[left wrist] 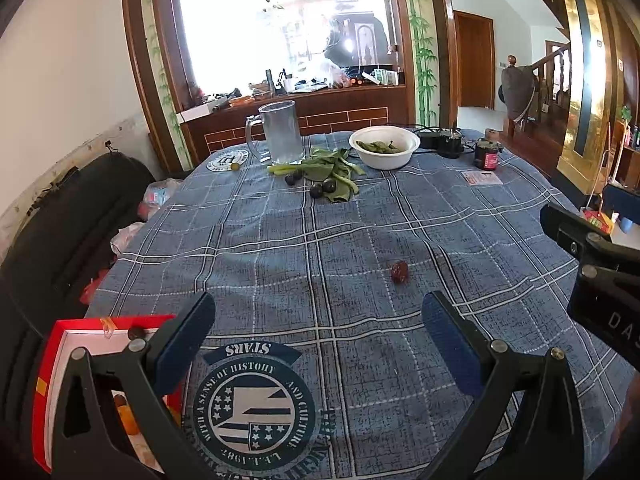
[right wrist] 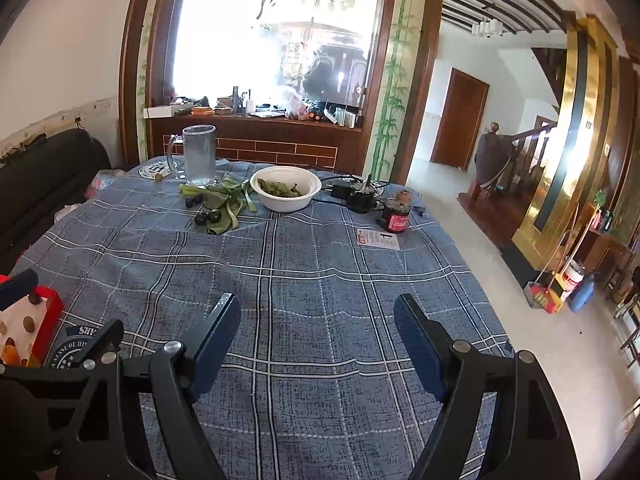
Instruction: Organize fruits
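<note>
One red fruit [left wrist: 400,272], small and wrinkled, lay alone on the table [left wrist: 280,248], near the red box [left wrist: 52,360] and just beyond the left gripper [left wrist: 316,332]. The box already held orange and brown fruits; exact count not readable. Four dark round fruits [left wrist: 322,189] sat well beyond the box, among green leaves [left wrist: 328,166] beside the white bowl [left wrist: 384,146] and glass mug [left wrist: 280,132]. Left fingers spread, nothing between them. Right gripper [right wrist: 316,332] likewise spread and empty over bare cloth. Judgement: sorting partly done; the red fruit and the dark ones remained outside the box.
</note>
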